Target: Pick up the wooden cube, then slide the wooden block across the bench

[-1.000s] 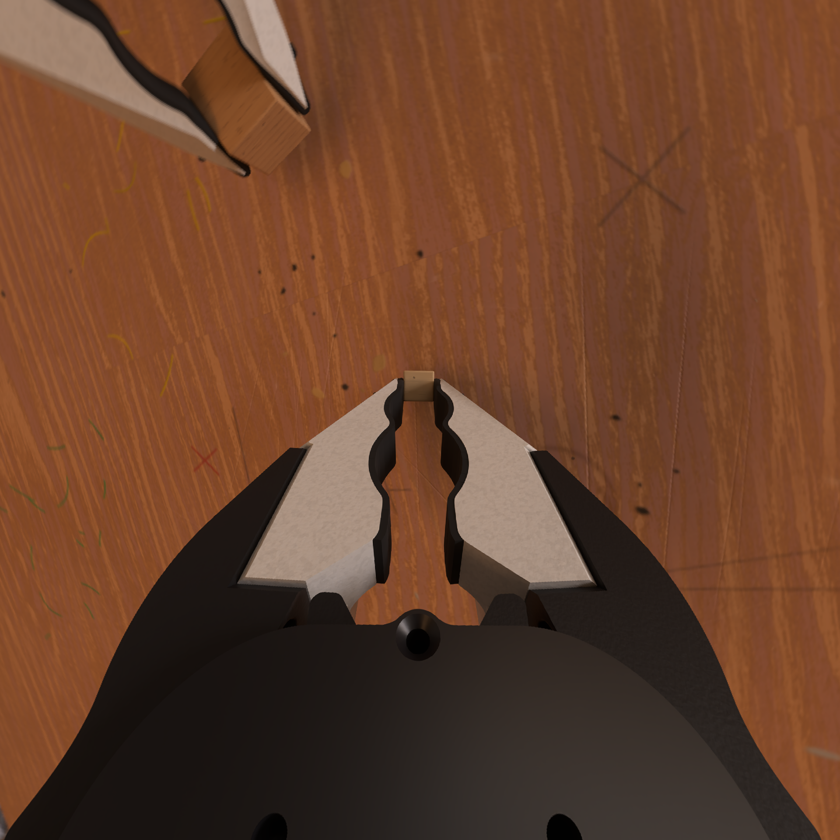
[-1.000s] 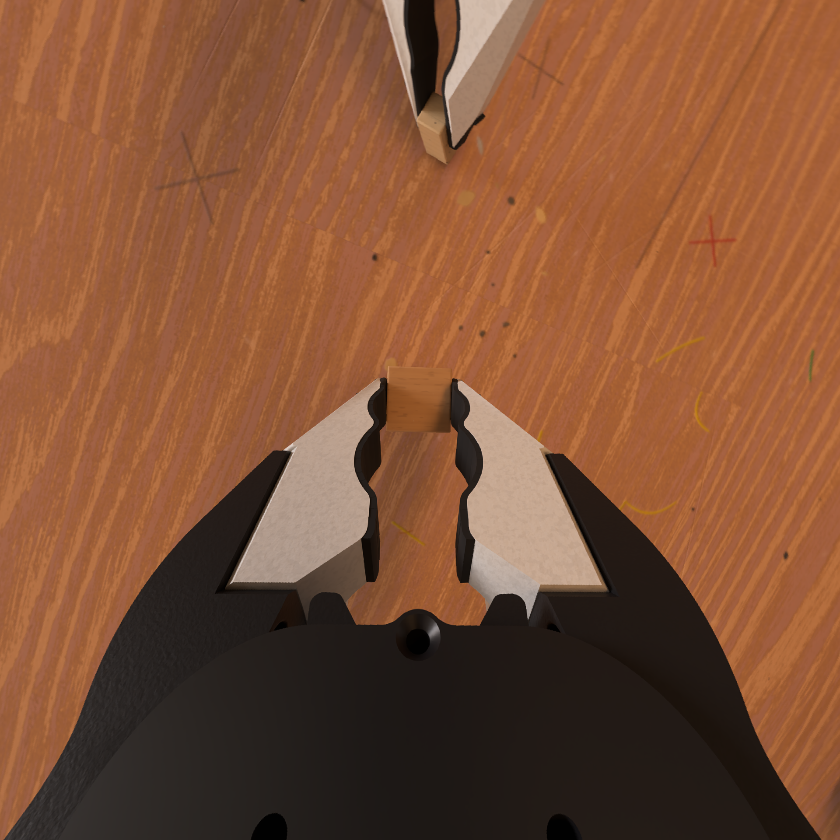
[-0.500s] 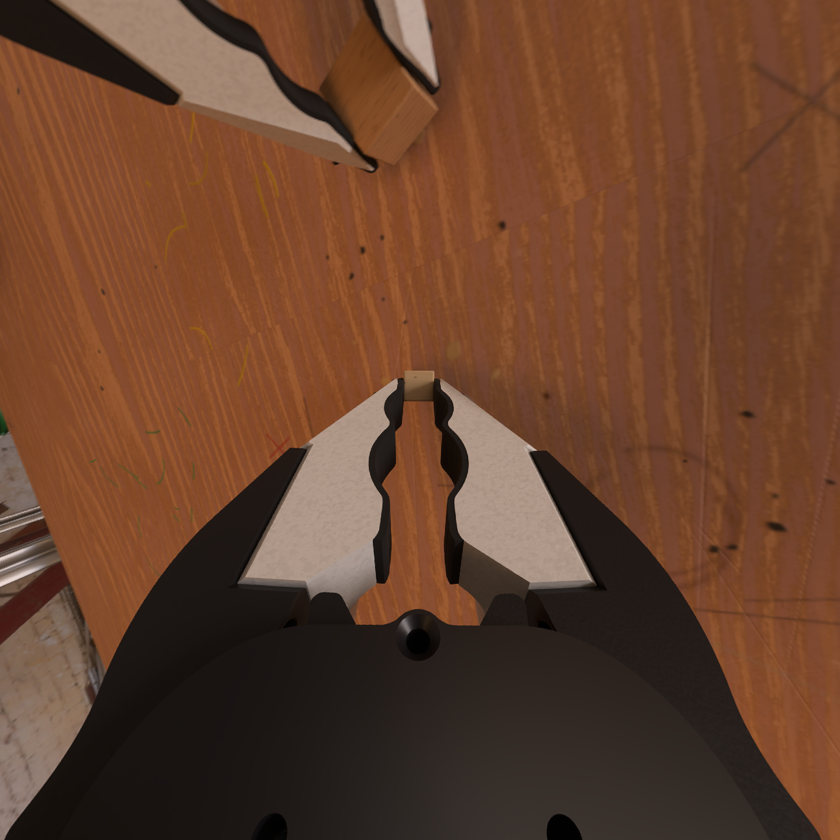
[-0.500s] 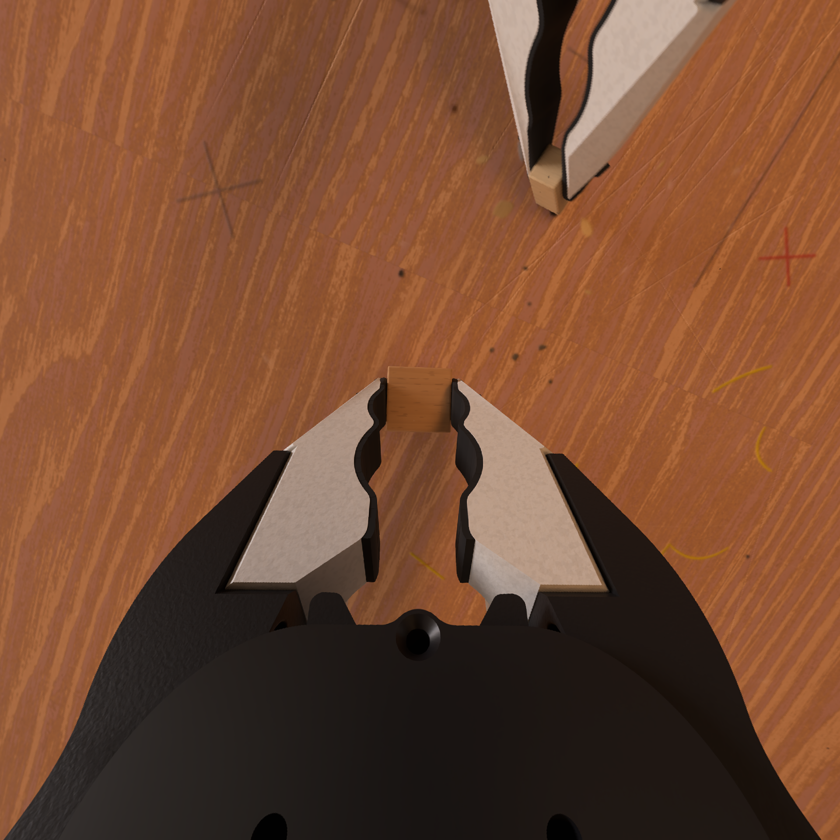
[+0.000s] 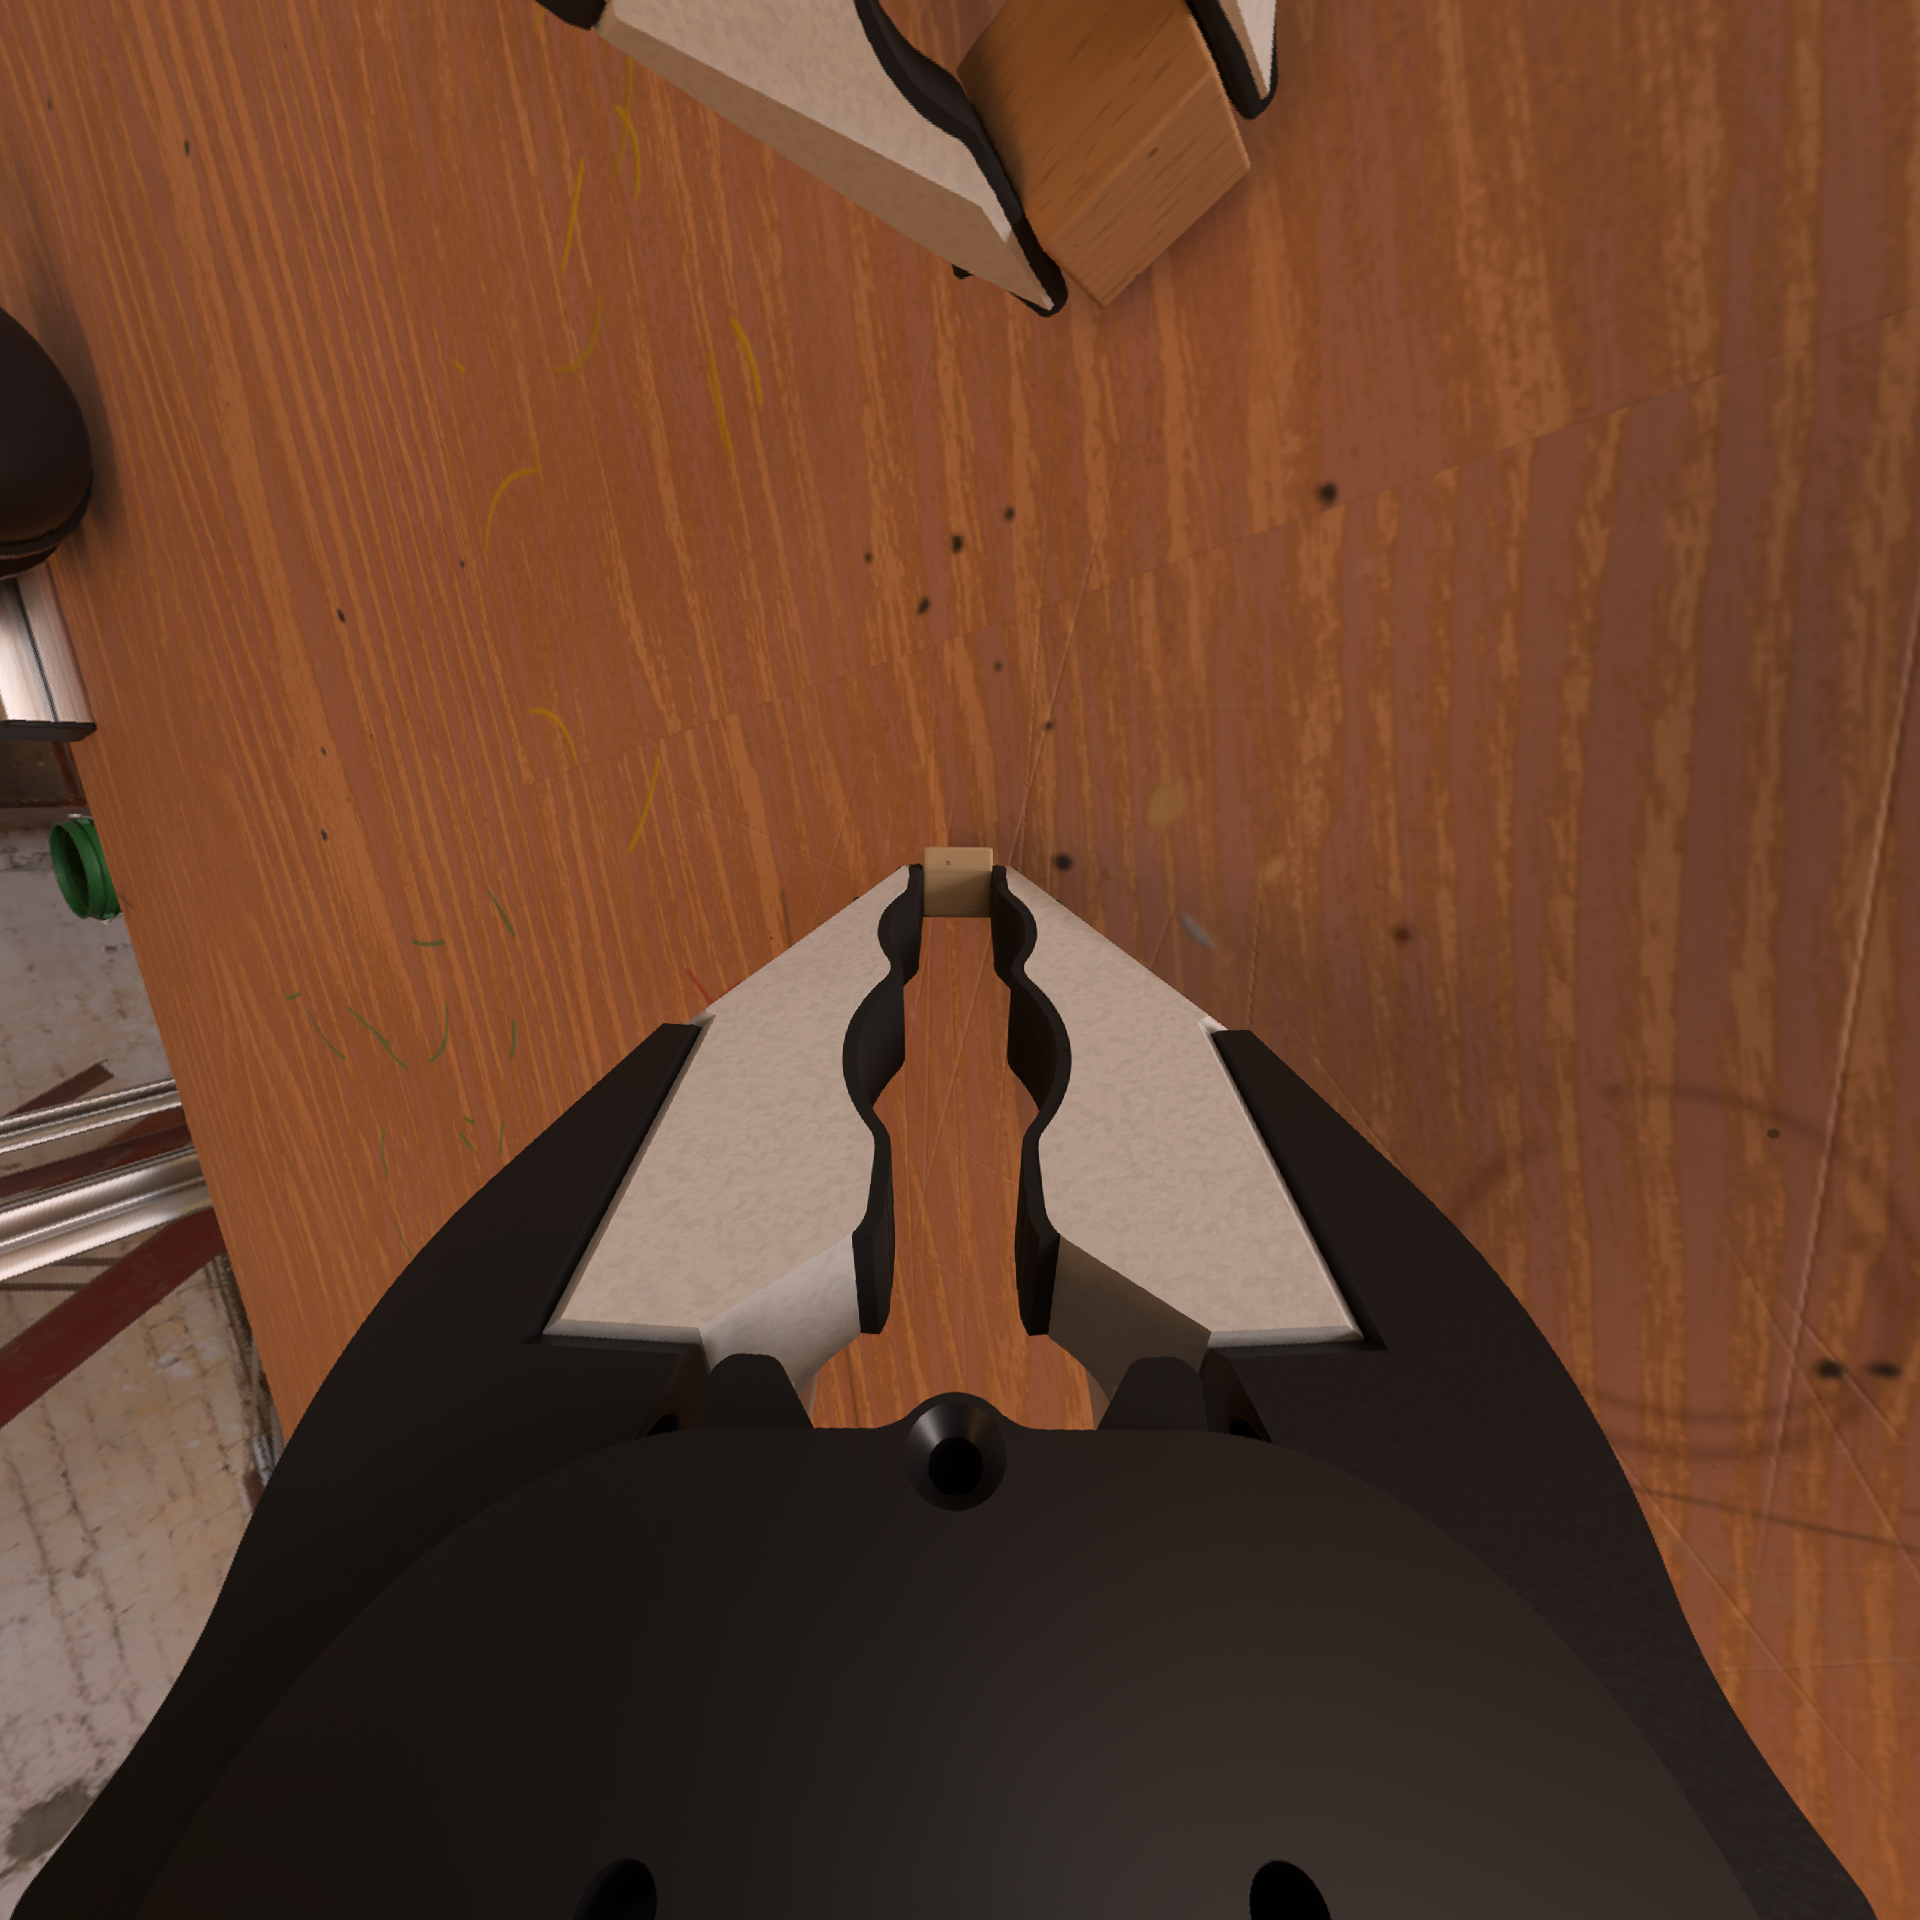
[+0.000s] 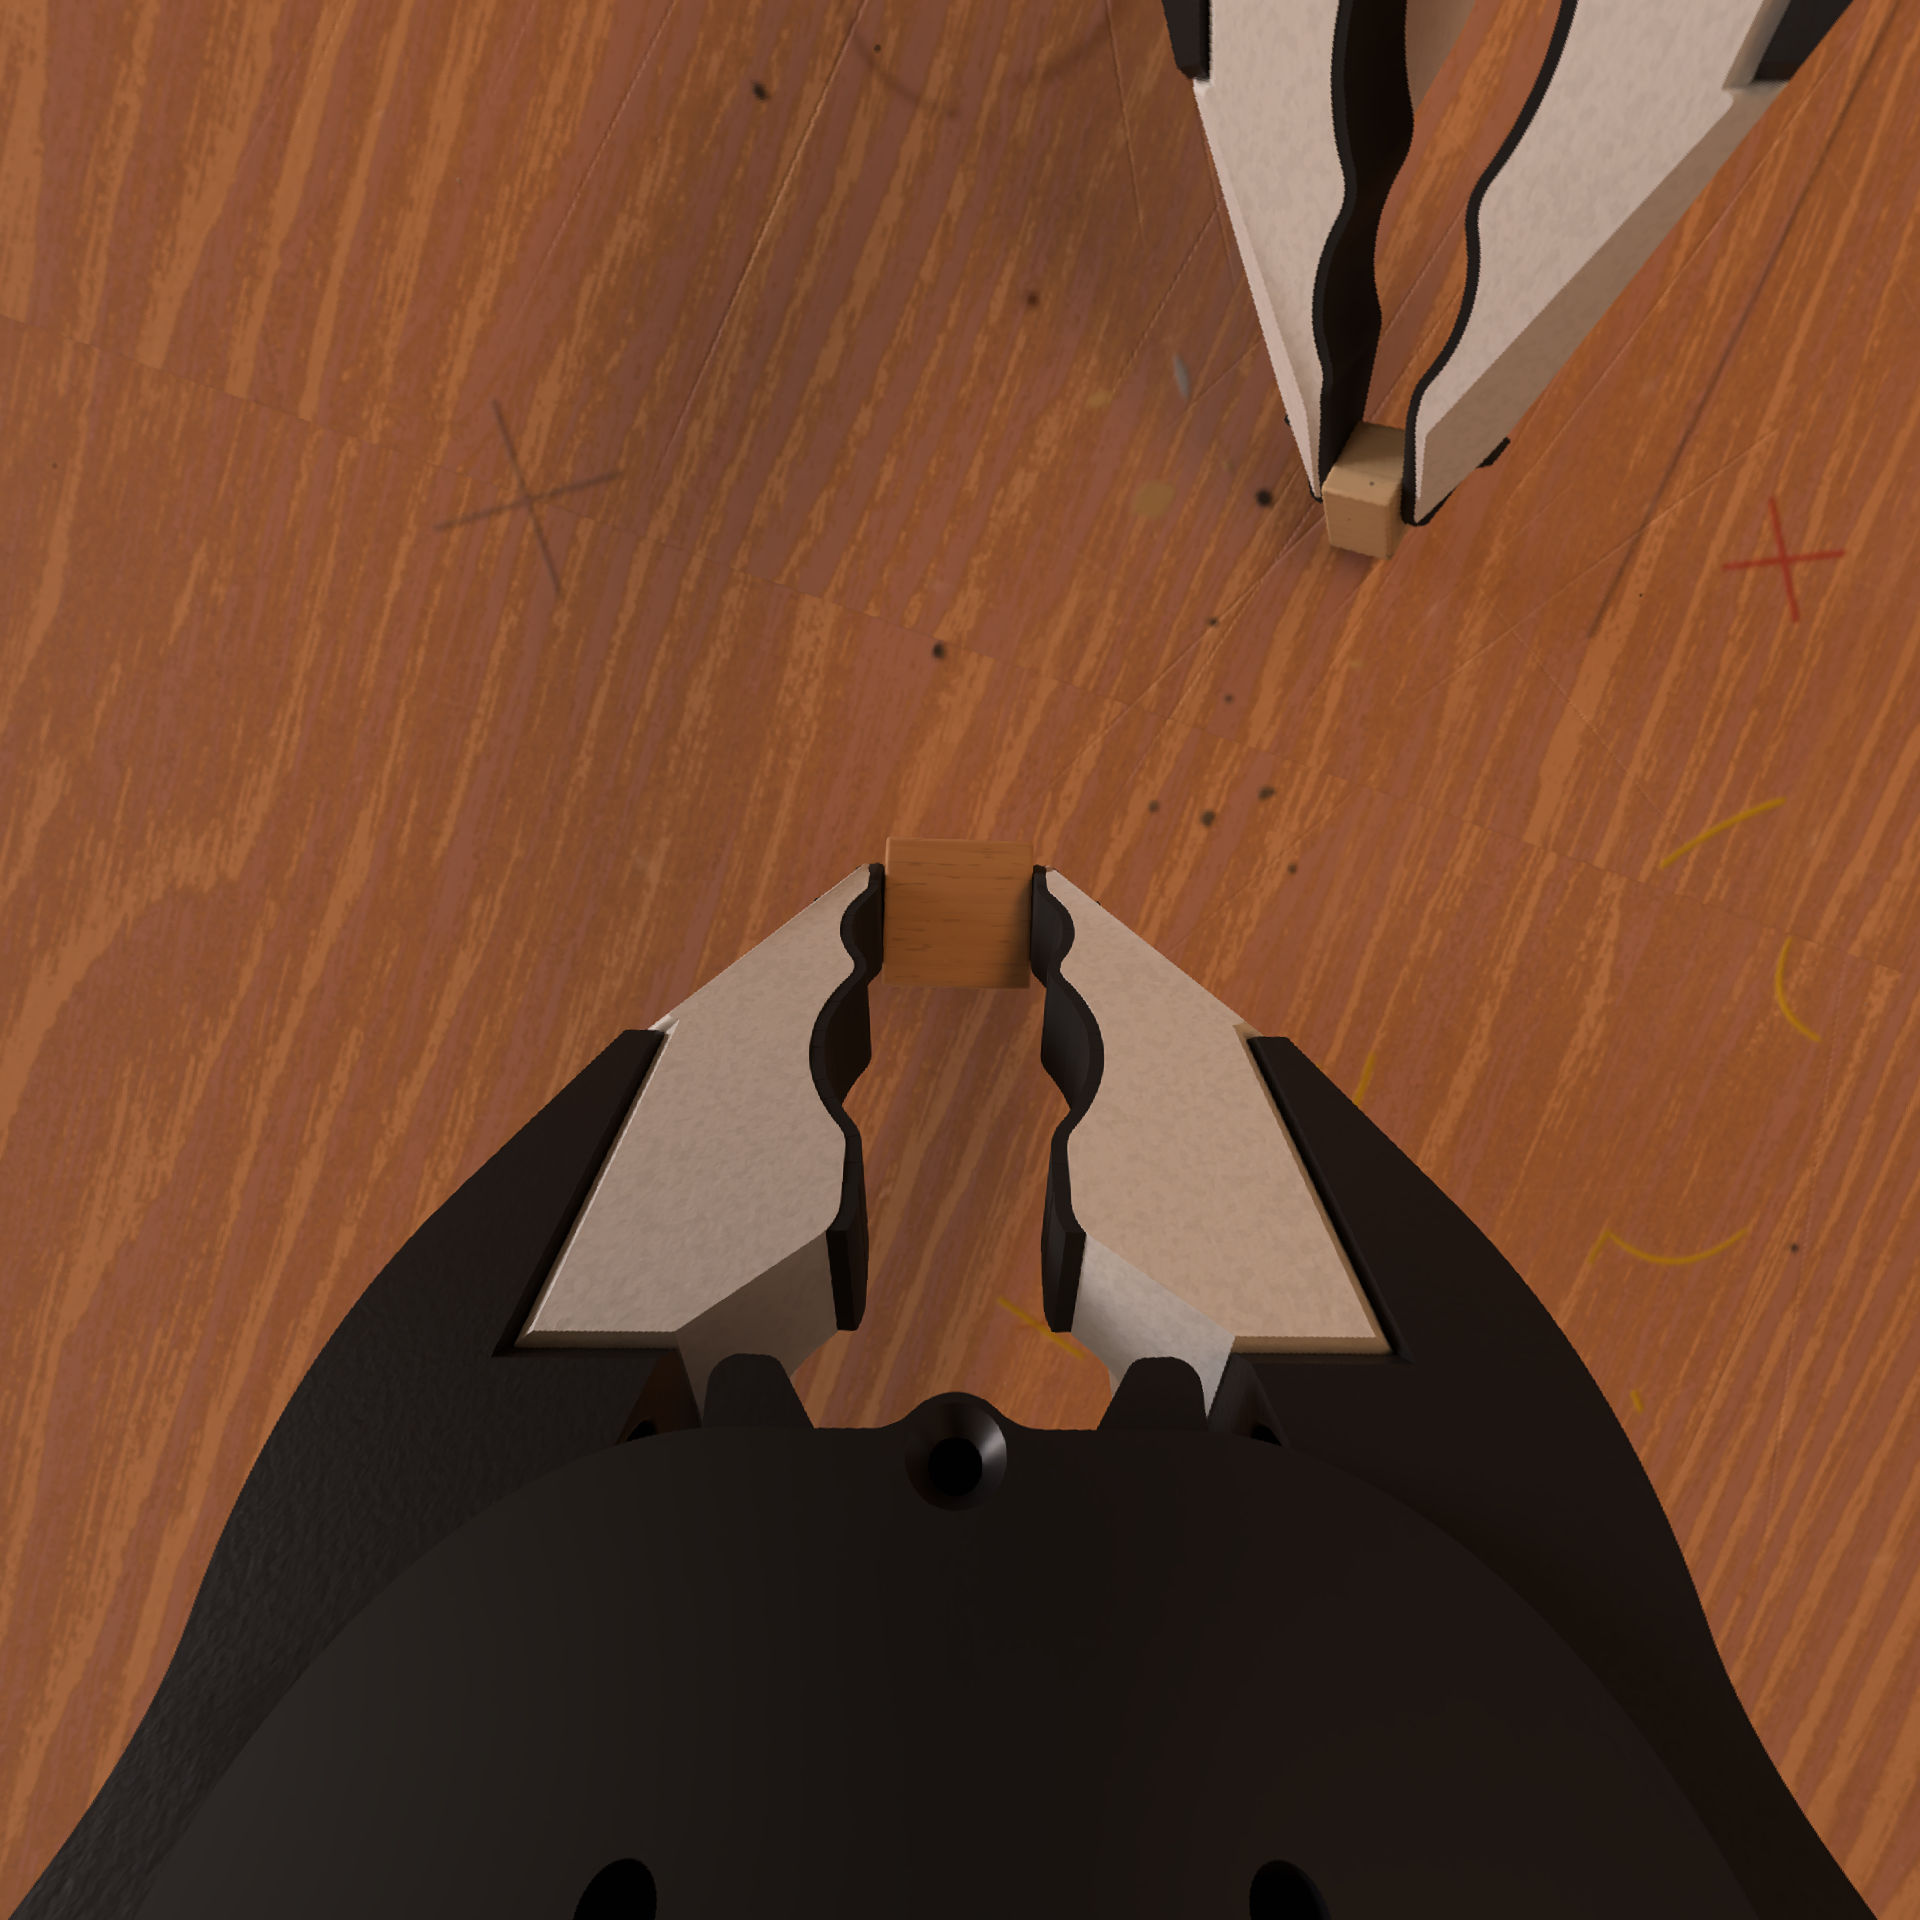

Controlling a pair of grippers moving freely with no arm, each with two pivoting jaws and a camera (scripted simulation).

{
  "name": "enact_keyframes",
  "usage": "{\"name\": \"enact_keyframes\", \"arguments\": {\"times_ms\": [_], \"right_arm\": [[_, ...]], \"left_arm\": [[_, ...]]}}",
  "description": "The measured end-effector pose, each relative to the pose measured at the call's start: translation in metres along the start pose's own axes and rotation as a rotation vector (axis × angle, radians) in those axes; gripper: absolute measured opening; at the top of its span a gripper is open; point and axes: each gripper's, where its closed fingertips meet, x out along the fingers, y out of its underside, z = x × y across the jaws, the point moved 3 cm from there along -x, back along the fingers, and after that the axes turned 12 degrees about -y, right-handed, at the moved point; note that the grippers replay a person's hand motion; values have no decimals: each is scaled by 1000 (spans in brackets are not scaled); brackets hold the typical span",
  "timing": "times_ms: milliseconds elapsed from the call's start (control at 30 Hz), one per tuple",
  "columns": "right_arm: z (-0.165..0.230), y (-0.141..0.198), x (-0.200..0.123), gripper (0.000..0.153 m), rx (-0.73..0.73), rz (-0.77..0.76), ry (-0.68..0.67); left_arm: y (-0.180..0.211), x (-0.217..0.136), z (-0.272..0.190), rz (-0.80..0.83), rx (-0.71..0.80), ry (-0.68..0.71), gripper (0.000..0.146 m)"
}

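left claw [image 5: 957, 891] pinches wooden cube [image 5: 958, 881] | right claw [image 6: 957, 920] pinches wooden block [image 6: 957, 925] | bench [image 5: 1455, 727] edge left

Bare bench [image 6: 520, 935] ahead & left of right gripper [image 6: 956, 925]; left gripper [image 6: 1366, 457] w/ cube [image 6: 1359, 509] blocks ahead-right.

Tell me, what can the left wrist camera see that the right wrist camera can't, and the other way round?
Only the left wrist view shows the bench edge, with a green ring, metal rails and pale floor beyond it. Only the right wrist view shows a red cross and a grey cross marked on the wood. Both show the left gripper shut on the small pale wooden cube and the right gripper shut on the bigger wooden block, over the same bench.
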Motion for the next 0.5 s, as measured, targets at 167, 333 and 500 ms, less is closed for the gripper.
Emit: {"name": "enact_keyframes", "arguments": {"times_ms": [167, 333, 500], "right_arm": [[2, -3, 1, 28, -18, -10, -7], [1, -6, -2, 28, -29, -18, -3], [3, -8, -1, 28, -34, -28, -7]], "left_arm": [[-1, 2, 1, -3, -6, -1, 12], [0, 2, 2, -5, -14, -1, 12], [0, 2, 2, -4, -17, 0, 12]]}}
